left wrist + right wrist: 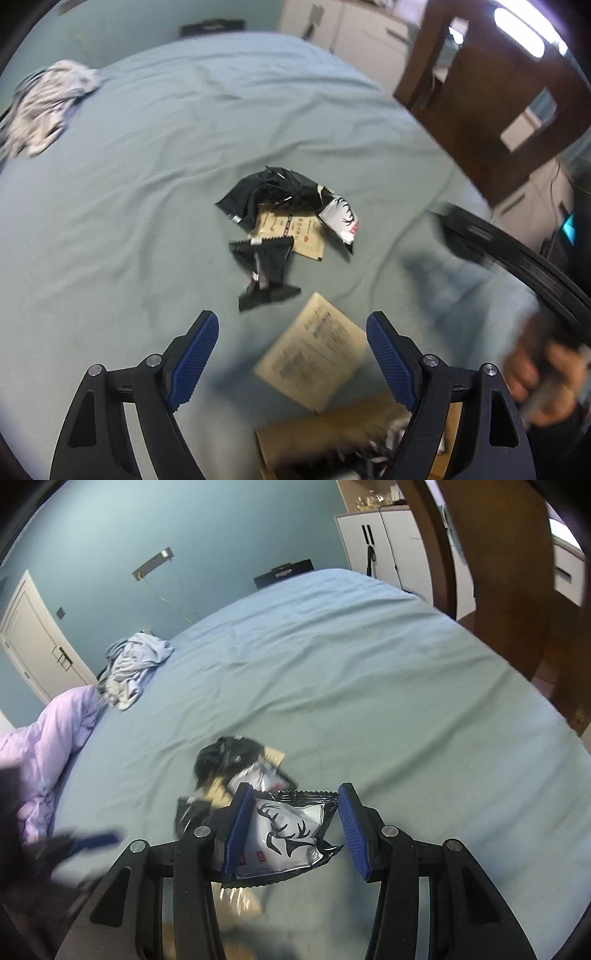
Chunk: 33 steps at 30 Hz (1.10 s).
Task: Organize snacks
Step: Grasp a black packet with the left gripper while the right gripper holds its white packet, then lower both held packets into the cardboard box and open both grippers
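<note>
A small pile of snack packets [280, 218] lies on the blue bed sheet: black wrappers, a tan packet, a white one with an antler print. A separate tan packet [314, 354] lies between my left gripper's fingers, below them. My left gripper [291, 332] is open and empty above it. A cardboard box [332, 446] with dark packets inside sits at the bottom edge. In the right wrist view, a white antler-print packet [288, 838] sits between the fingers of my right gripper [295, 812], against the left pad, with a gap at the right pad. The pile [236, 760] lies beyond it.
The bed [369, 686] is wide. Crumpled grey clothes [129, 668] and a lilac duvet [48, 738] lie at its far left. A brown wooden frame [498, 92] stands to the right. The person's hand [543, 380] on the right gripper shows at the right.
</note>
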Each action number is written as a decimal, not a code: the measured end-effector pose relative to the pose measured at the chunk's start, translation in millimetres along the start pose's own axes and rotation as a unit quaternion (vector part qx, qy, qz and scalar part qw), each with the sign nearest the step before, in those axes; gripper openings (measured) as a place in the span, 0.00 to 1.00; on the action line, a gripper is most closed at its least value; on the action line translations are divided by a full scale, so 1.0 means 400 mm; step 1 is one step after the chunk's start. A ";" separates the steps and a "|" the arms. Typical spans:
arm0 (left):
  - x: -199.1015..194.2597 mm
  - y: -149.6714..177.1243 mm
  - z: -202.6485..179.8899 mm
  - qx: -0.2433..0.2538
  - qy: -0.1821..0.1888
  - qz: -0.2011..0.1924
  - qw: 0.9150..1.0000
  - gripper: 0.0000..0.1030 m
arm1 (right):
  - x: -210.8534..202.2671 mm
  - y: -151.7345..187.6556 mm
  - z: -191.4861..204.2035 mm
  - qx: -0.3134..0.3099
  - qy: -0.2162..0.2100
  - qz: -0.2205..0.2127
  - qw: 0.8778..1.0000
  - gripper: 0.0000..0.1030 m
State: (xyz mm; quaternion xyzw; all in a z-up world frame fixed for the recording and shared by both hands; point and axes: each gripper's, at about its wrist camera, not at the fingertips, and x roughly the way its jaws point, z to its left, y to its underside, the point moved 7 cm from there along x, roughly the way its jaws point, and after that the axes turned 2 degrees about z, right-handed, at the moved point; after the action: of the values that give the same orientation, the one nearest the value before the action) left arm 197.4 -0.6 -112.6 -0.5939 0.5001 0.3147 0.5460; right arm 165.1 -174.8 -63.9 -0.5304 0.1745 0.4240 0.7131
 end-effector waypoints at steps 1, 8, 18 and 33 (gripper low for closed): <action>0.026 -0.018 0.009 0.005 0.001 0.004 1.000 0.81 | -0.028 0.017 0.000 0.001 -0.003 -0.004 1.000 0.44; 0.189 -0.060 0.071 -0.054 0.035 0.069 0.996 0.71 | -0.229 0.205 -0.040 0.021 0.010 -0.005 1.000 0.44; 0.153 -0.014 0.051 -0.008 -0.057 0.027 0.998 0.26 | -0.360 0.292 -0.047 0.085 -0.011 -0.033 0.996 0.44; -0.198 0.195 0.015 0.011 -0.077 -0.075 0.994 0.27 | -0.312 0.299 0.043 -0.010 0.033 -0.003 0.999 0.44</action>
State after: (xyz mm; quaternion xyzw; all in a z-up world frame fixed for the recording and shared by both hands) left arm 101.5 32.8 -66.9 -0.5977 0.4145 0.3123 0.6111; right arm -5.3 -202.1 -43.1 -0.5520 0.1920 0.4058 0.7026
